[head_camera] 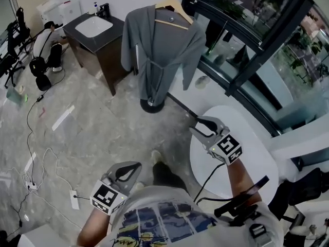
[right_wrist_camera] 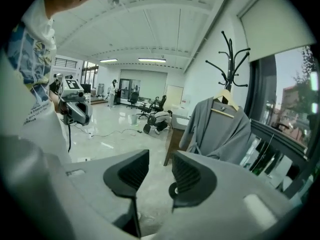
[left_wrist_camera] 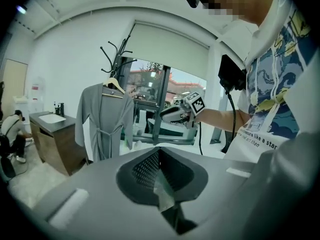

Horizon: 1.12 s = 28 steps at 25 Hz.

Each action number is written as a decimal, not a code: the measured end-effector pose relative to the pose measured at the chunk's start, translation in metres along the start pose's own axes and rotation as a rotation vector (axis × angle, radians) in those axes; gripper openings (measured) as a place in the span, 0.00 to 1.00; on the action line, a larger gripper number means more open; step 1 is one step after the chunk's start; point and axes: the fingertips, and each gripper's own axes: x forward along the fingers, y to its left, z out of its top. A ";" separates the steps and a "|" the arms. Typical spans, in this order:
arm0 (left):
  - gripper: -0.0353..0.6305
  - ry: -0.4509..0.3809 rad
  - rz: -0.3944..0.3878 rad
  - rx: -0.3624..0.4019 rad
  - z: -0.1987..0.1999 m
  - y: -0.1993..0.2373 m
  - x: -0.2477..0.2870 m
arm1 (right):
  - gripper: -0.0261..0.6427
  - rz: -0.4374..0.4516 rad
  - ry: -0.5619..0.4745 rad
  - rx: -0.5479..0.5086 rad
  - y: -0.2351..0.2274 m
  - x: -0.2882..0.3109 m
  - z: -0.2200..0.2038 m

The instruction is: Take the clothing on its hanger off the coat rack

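Note:
A grey robe (head_camera: 159, 55) hangs on a wooden hanger (head_camera: 175, 6) on the black coat rack, whose round base (head_camera: 152, 106) stands on the floor ahead of me. Both grippers are well short of the robe. My right gripper (head_camera: 198, 125) points toward the rack, its jaws open with nothing between them (right_wrist_camera: 160, 169). My left gripper (head_camera: 134, 166) is held low near my body; its pads meet, empty (left_wrist_camera: 159, 156). The robe (left_wrist_camera: 102, 119) and hanger (left_wrist_camera: 114, 84) show in the left gripper view, and the robe (right_wrist_camera: 220, 134) below the rack's hooks (right_wrist_camera: 230, 59) in the right gripper view.
A dark vanity cabinet with a white sink (head_camera: 95, 27) stands left of the rack, and a person (head_camera: 46, 42) crouches beside it. Cables and a power strip (head_camera: 74, 199) lie on the floor. A white round table (head_camera: 247, 153) is at my right, before black-framed windows (head_camera: 247, 60).

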 end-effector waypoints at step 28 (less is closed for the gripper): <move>0.06 -0.001 0.214 -0.038 0.104 0.161 0.142 | 0.43 0.144 0.116 -0.076 -0.418 0.226 0.131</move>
